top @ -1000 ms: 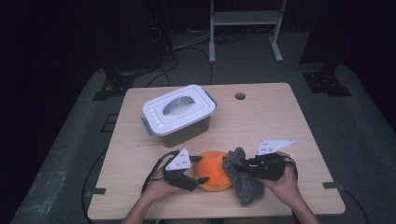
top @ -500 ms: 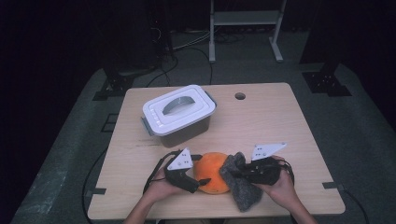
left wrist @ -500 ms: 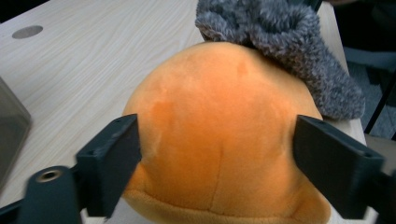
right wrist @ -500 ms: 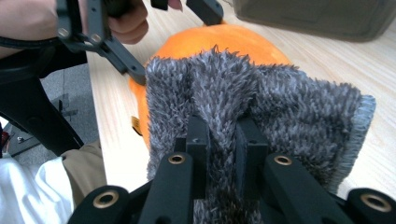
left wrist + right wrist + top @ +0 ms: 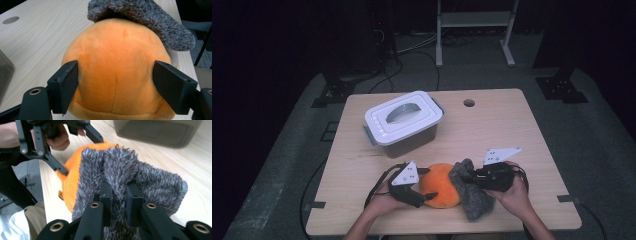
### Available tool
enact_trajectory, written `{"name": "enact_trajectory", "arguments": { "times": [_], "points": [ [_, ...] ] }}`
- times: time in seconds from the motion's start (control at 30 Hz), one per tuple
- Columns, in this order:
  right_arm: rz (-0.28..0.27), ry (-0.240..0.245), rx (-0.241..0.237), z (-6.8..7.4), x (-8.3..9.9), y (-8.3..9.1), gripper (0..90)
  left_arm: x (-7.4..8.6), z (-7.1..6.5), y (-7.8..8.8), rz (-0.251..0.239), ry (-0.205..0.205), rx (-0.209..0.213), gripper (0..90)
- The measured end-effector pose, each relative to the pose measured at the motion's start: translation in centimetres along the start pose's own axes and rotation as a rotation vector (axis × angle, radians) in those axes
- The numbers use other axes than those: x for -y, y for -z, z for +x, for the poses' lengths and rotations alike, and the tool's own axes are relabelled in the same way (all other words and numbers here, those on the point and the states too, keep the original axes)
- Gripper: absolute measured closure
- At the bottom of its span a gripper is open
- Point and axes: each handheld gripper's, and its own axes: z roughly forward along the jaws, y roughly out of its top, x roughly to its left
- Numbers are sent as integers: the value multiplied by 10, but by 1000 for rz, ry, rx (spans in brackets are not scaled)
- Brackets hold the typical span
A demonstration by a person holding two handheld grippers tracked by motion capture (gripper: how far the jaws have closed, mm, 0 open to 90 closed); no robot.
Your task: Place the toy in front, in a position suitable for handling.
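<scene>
Right gripper (image 5: 117, 202): jaws pressed together on a fold of the grey fuzzy cloth (image 5: 130, 175), which drapes against the side of the orange plush ball (image 5: 439, 185). Left gripper (image 5: 120, 82): jaws straddle the ball on both sides; they have just been closing in slightly. The near pad looks to be touching the plush, and I can't tell whether the far pad presses on it, so call it a loose brace, not a firm grip.

Ball sits at the near table edge (image 5: 437, 227), between the two grippers, well in front of the lidded plastic bin (image 5: 403, 121).

Risks, as I judge them:
- Ball is soft and round; a sideways push from the cloth could roll it out of the left jaws, towards the edge.
- The pinch only holds one fold, so the pile could slip free under drag.
- Cloth hangs past the ball, so it could snag a left jaw.
</scene>
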Motion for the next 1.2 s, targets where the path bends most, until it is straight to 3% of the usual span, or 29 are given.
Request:
{"name": "enact_trajectory", "arguments": {
  "times": [0.17, 0.33, 0.47, 0.63, 0.77, 0.93, 1.1, 1.2],
  "points": [
    [17, -9, -16, 1, 6, 0, 779, -5, 0, 3, -24, 12, -3, 160],
    [42, 7, -66, 9, 9, -1, 779, -7, -1, 2, -27, 23, -5, 154],
    [53, 21, -71, 13, 8, 2, 780, -7, -4, 0, -13, -7, 0, 196],
    [-11, 29, -64, 12, -5, 8, 780, -7, -9, -2, -12, -44, 3, 222],
    [-10, 40, -52, 11, -13, 1, 780, -8, -13, -2, -13, -80, 6, 227],
    [5, 19, -63, 6, -6, 0, 780, -8, -13, -2, -12, -80, 9, 229],
    [26, -38, -66, -5, 8, 5, 780, -7, -12, -1, -19, -71, 14, 232],
    [16, -45, -60, -7, 7, 9, 780, -7, -12, -2, -22, -72, 23, 237]
  ]
}}
